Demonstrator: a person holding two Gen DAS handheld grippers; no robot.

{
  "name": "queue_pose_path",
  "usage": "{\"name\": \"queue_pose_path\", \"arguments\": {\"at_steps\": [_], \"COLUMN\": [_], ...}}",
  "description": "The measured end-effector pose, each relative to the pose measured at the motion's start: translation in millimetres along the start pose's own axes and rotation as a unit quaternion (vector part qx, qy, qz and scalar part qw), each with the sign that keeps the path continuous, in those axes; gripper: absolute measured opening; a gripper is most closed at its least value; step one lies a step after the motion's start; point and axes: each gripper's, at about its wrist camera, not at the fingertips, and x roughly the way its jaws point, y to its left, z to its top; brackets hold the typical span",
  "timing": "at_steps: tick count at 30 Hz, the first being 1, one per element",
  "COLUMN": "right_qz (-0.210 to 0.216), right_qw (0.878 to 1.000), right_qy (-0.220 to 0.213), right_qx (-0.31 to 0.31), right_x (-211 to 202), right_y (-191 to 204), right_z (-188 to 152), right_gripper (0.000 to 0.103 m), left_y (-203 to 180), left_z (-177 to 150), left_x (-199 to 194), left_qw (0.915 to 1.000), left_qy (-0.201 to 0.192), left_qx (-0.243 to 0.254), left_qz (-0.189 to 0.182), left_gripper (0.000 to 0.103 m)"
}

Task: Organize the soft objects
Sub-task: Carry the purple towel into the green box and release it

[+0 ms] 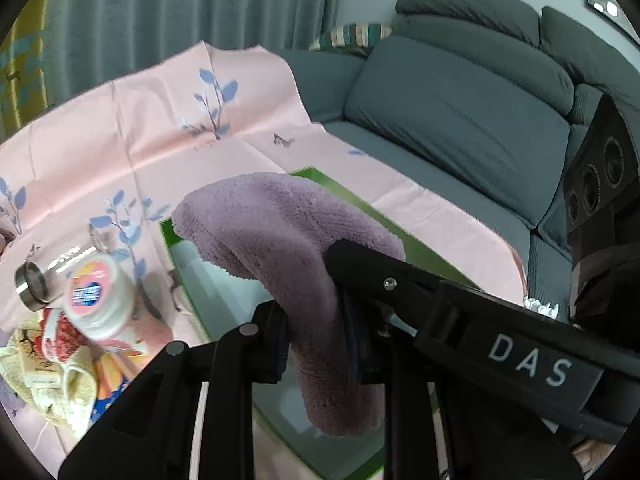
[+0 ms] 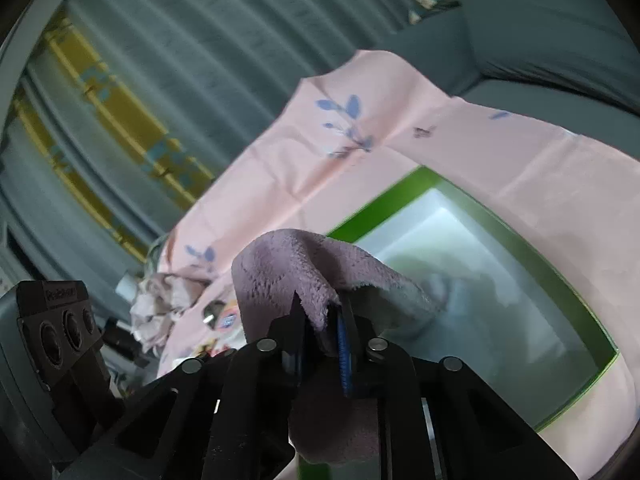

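A fluffy mauve cloth (image 1: pixel 288 236) is held above a green-rimmed box (image 1: pixel 167 236) with a white inside. My left gripper (image 1: pixel 316 344) is shut on one part of the cloth. My right gripper (image 2: pixel 320 320) is shut on another part of the same cloth (image 2: pixel 280 272), over the box (image 2: pixel 380 204). In the left wrist view the right gripper's finger (image 1: pixel 372 260) reaches in from the right and touches the cloth. The box's inside looks empty in the right wrist view.
A pink flowered sheet (image 1: pixel 132 128) covers the surface. A white jar (image 1: pixel 96 296), a metal ring (image 1: pixel 32 286) and a heap of soft items (image 1: pixel 60 368) lie at left. A grey sofa (image 1: pixel 460 92) stands behind. A crumpled cloth (image 2: pixel 156 300) lies at left.
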Motion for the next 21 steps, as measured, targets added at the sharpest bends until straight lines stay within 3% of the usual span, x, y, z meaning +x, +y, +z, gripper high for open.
{"name": "queue_pose_path", "arguments": {"at_steps": [3, 6, 14, 16, 21], "right_qz": [-0.015, -0.064, -0.077, -0.082, -0.096], "right_qw": [1.0, 0.998, 0.996, 0.996, 0.995], "right_qy": [0.006, 0.012, 0.012, 0.009, -0.025], "right_qx": [0.018, 0.025, 0.041, 0.041, 0.034], "right_x": [8, 16, 17, 16, 5], "right_y": [-11, -18, -27, -27, -23], "right_z": [2, 3, 3, 4, 7], "right_gripper": [0.014, 0.014, 0.014, 0.014, 0.014], "left_y": [0, 5, 6, 7, 15], "left_z": [2, 2, 0, 0, -1], "left_x": [16, 31, 41, 41, 30], "left_qw": [0.9998, 0.9991, 0.9982, 0.9983, 0.9982], "left_qy": [0.017, 0.039, 0.05, 0.052, 0.046], "left_qx": [0.004, -0.008, -0.022, -0.02, -0.033], "left_qz": [-0.006, -0.012, -0.023, -0.016, -0.022], "left_gripper": [0.022, 0.022, 0.026, 0.044, 0.072]}}
